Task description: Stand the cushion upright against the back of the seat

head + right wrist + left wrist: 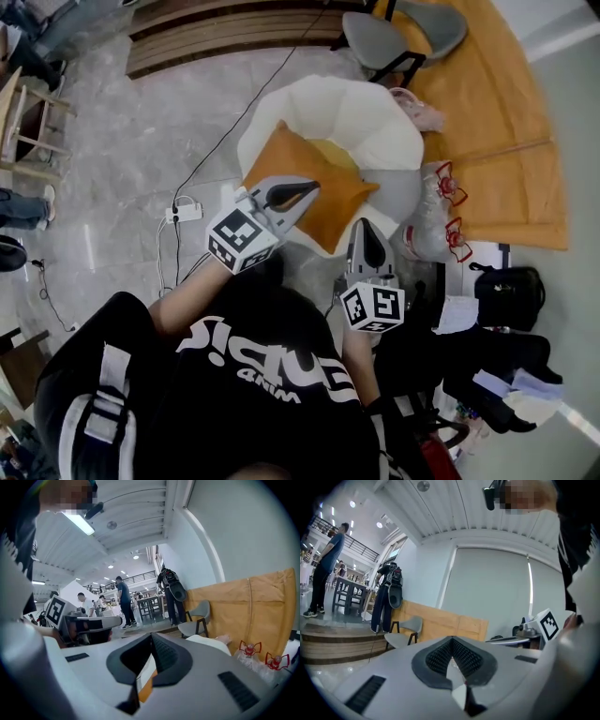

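Note:
An orange cushion (314, 183) lies tilted on the white round seat (375, 117) in the head view. My left gripper (312, 186) hangs over the cushion's near left part, jaws shut and nothing between them. My right gripper (367, 225) is level with the cushion's near right corner, beside the seat's front edge, also shut and empty. In the left gripper view the shut jaws (452, 641) point over the seat toward a wall. In the right gripper view a strip of the orange cushion (146, 690) shows below the shut jaws (151, 637), with the white seat (213, 644) to the right.
A grey chair (398, 37) and a wooden panel (492, 141) stand beyond the seat. Clear bags with red ties (442, 208) lie at its right, a black bag (509, 295) nearer. A power strip (184, 213) and cable lie on the floor at left. People stand far off.

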Motion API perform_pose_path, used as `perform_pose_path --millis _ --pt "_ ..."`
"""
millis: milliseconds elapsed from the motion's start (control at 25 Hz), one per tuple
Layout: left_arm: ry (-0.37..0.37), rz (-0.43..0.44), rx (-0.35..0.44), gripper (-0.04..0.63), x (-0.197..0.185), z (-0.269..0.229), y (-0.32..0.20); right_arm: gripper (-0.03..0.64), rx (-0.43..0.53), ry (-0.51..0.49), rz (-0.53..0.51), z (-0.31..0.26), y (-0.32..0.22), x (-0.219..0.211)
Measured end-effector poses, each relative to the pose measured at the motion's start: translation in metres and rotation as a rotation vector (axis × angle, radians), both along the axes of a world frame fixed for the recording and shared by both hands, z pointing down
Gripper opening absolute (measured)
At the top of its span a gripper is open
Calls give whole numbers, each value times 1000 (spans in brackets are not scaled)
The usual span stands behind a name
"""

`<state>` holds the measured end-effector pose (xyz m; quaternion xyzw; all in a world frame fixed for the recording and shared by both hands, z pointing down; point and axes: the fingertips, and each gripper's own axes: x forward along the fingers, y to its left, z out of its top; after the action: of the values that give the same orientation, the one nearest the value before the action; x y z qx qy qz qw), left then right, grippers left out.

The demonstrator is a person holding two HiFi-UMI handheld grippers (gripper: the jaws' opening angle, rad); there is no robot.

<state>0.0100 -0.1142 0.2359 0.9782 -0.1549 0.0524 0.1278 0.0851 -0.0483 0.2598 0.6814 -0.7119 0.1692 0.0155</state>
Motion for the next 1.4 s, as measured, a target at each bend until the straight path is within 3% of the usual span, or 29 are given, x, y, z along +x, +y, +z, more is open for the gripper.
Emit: perform_pose_path --millis 240,720,1000,1400 --pt "-29 74 5 8 31 16 -26 21 4 18 84 6 -24 31" --pt "-70 94 -10 8 80 42 -49 21 -16 -42 147 38 -43 80" --pt "-108 118 -39 8 104 85 -53 21 -82 -82 164 90 -44 98" --pt "-222 169 -115 8 123 196 -60 21 -257 -161 201 211 -39 111"
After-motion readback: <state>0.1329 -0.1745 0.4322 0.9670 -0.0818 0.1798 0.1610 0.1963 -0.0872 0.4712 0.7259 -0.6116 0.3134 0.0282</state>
